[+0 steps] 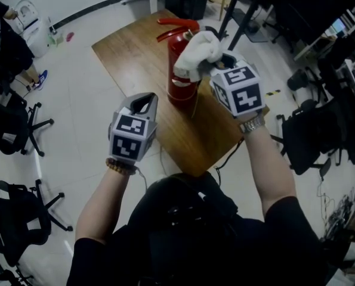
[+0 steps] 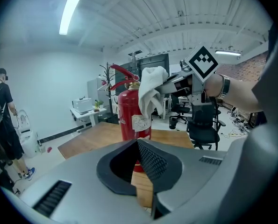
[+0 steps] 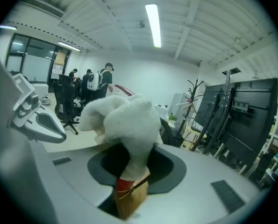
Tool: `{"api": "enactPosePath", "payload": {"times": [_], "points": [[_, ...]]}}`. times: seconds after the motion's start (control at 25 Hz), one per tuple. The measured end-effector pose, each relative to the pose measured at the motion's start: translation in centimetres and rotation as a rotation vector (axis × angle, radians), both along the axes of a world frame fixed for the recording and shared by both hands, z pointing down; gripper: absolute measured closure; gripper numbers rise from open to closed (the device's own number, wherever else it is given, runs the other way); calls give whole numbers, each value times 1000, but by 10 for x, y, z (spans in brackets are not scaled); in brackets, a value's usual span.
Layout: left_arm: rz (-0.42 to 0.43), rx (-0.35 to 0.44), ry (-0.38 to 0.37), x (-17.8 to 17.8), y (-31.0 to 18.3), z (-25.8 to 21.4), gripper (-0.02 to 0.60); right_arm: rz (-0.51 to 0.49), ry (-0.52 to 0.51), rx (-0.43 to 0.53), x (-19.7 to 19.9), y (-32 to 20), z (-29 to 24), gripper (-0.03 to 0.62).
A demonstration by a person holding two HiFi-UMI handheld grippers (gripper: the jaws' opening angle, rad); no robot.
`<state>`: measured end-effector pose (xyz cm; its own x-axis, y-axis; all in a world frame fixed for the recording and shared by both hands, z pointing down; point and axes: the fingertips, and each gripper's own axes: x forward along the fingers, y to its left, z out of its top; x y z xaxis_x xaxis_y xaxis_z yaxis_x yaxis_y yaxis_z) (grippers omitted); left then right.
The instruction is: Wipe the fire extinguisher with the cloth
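Note:
A red fire extinguisher [image 1: 180, 70] stands upright on a wooden table [image 1: 135, 46]. A white cloth [image 1: 198, 52] is bunched against its top, by the handle. My right gripper [image 1: 216, 61] holds that cloth from the right side. In the right gripper view the cloth [image 3: 124, 118] fills the gap between the jaws, with the red extinguisher [image 3: 124, 185] showing below it. My left gripper [image 1: 142, 103] is shut and empty, low and to the left of the extinguisher, apart from it. The left gripper view shows the extinguisher [image 2: 129, 111] and the cloth [image 2: 150, 90] hanging from the right gripper [image 2: 169, 85].
Black office chairs stand on the floor to the left [image 1: 16, 130] and right [image 1: 320, 130] of the table. A person [image 2: 3, 120] stands at the far left. A white desk [image 2: 85, 111] sits behind the table, and a dark stand [image 1: 237, 5] rises beyond the extinguisher.

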<state>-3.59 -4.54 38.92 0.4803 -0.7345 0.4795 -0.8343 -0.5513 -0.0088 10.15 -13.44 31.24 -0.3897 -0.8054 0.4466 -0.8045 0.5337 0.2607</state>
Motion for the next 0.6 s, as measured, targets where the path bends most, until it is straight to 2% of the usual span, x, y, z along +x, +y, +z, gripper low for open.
{"api": "enactPosePath", "payload": {"times": [0.36,0.6], "points": [[23,-16,1,6,5,8,581,40,-14,-116,12,14,54,479],[-1,-41,-15,7,4,16,581,26,-14,-193,12,10,100,479]]}}
